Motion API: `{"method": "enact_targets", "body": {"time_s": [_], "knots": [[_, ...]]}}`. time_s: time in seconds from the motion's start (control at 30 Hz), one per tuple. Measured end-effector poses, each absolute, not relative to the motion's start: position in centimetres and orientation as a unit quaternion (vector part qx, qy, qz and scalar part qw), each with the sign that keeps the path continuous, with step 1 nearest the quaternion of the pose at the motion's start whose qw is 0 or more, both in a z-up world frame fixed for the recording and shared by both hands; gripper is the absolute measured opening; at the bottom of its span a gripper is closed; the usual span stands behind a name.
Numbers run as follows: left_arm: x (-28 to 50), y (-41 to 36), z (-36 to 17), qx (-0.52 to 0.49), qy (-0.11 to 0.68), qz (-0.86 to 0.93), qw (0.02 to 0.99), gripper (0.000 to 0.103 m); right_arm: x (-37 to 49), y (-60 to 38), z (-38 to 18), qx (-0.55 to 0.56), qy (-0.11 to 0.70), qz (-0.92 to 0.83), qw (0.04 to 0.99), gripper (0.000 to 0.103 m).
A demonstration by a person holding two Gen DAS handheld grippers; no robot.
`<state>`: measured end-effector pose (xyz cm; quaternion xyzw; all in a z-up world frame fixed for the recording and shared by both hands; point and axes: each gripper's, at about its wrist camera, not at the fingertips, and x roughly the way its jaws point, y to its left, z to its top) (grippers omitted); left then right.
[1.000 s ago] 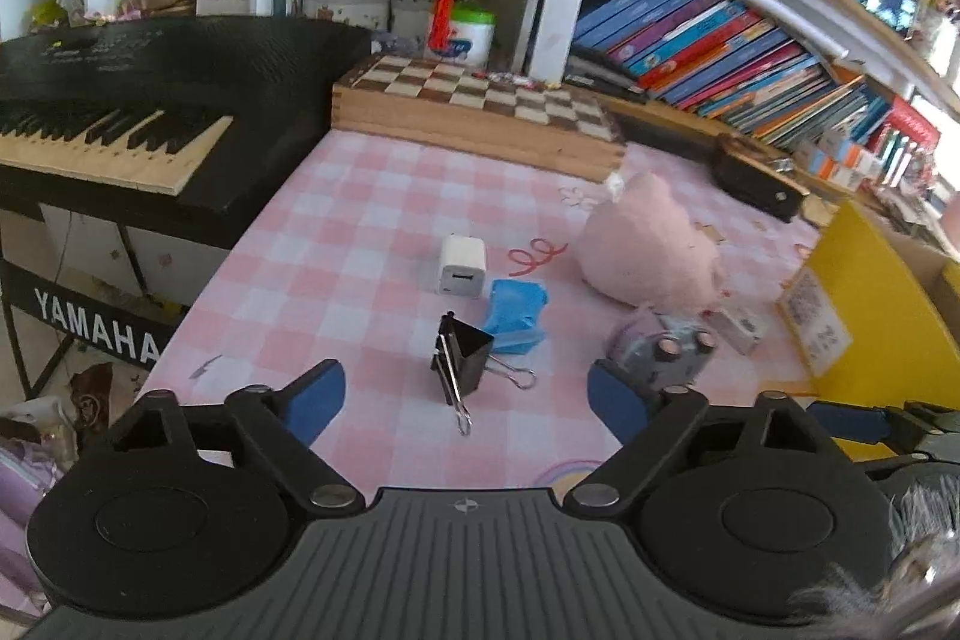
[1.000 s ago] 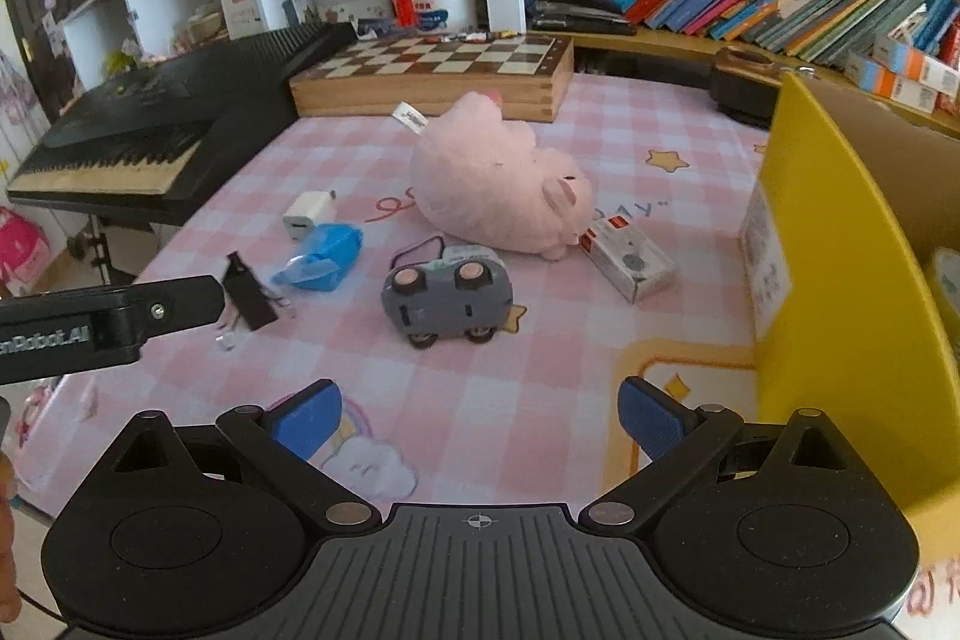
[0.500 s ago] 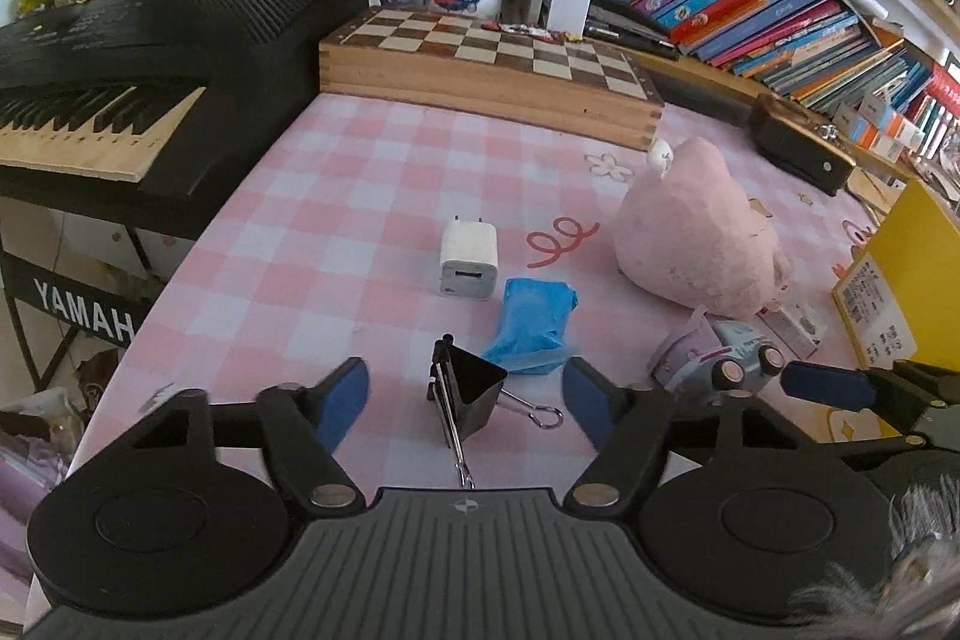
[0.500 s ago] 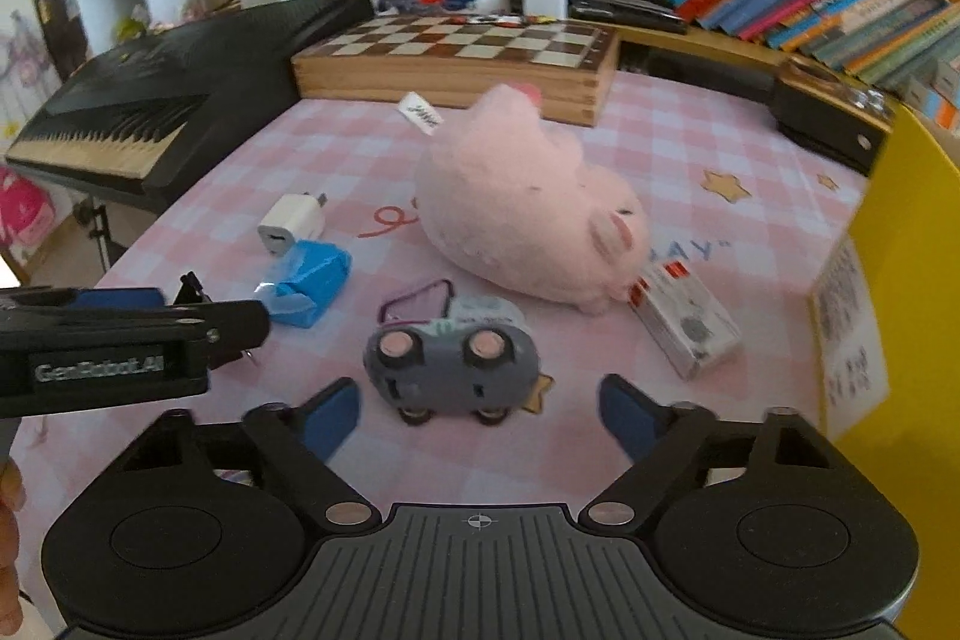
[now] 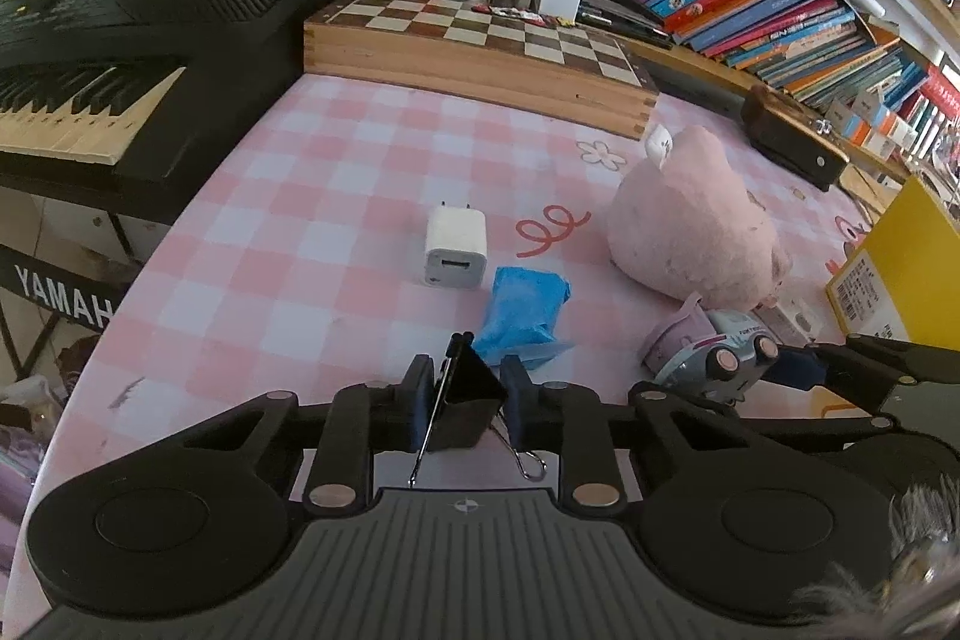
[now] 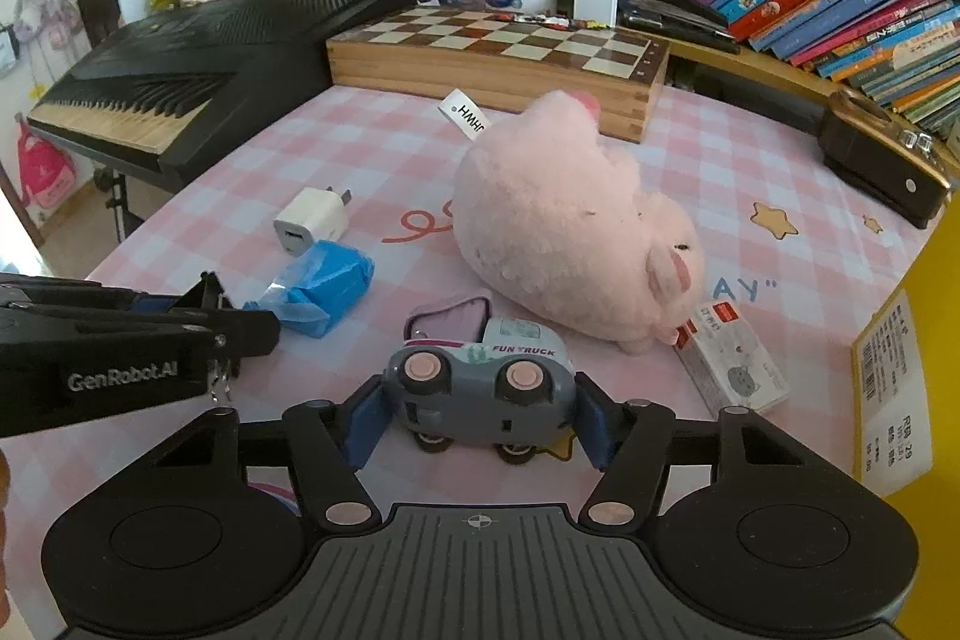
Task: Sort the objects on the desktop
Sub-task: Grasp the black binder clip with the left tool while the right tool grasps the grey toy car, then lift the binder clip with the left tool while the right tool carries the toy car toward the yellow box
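I judge the step in hand to be a double pick-up: each claw taking one item off the pink checked worktop (image 5: 336, 196) so it can go to the yellow box (image 6: 936, 340) at the right edge. To do it well I would lift the left side straight up, since the binder clip (image 5: 465, 403) is slick and its wire handles stick out below the pads, and I would let the right side finish closing squarely on the ends of the toy truck (image 6: 480, 388) before raising it, because it lies on its side and could swivel.

My left claw (image 5: 465, 400) is nearly fully closed, its blue pads clamped on the black body of the binder clip, close to me on the worktop beside the blue wrapped packet (image 5: 525, 310). My right claw (image 6: 480, 421) is about half open and closing, with the toy truck between its pads; they sit right at the truck's ends, but I cannot tell whether they press yet.
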<state>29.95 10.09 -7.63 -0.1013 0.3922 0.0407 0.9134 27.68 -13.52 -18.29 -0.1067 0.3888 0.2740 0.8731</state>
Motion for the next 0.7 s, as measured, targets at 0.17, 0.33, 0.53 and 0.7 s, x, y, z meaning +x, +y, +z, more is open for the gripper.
{"method": "enact_targets", "body": {"time_s": [0.17,0.33,0.53,0.7], "knots": [[29.2,10.3,-6.7,-0.115,0.379,0.032,0.918,0.019,27.6,-14.1,-17.5,-0.100,0.383,0.268,0.878,0.063],[27.9,10.6,-5.2,-0.139,0.357,0.022,0.924,0.019,27.1,-15.0,-16.2,-0.085,0.376,0.264,0.884,0.063],[26.1,10.3,-3.1,-0.152,0.333,0.000,0.931,0.019,25.7,-16.5,-14.6,-0.058,0.375,0.259,0.888,0.063],[24.4,9.8,-1.8,-0.159,0.319,-0.021,0.934,0.019,24.3,-17.5,-13.5,-0.045,0.370,0.256,0.892,0.063]]}}
